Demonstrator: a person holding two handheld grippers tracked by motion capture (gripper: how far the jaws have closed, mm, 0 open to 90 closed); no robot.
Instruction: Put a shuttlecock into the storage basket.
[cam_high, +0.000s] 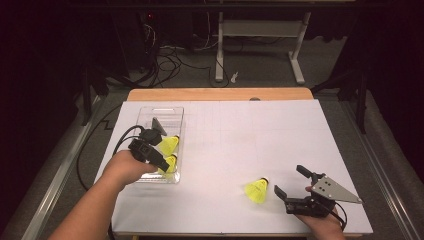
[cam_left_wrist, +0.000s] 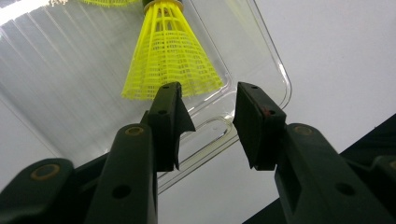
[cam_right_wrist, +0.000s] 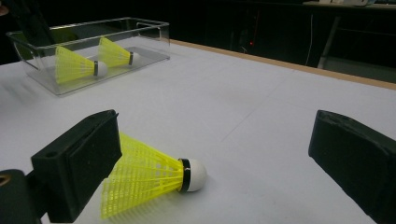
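A white sheet (cam_high: 240, 145) is covering the table, and a strip of the wooden tabletop (cam_high: 220, 94) is showing at the far edge. Behind the table, a grey floor (cam_high: 260, 75) is lying in dim light, while the sides of the room are staying almost black. A white metal frame (cam_high: 260, 35) is standing on this floor, and dark cables (cam_high: 167, 60) are running loosely across it at the left.

Two yellow shuttlecocks (cam_high: 169, 145) lie in clear tray (cam_high: 150, 114); third shuttlecock (cam_high: 257, 190) on table.
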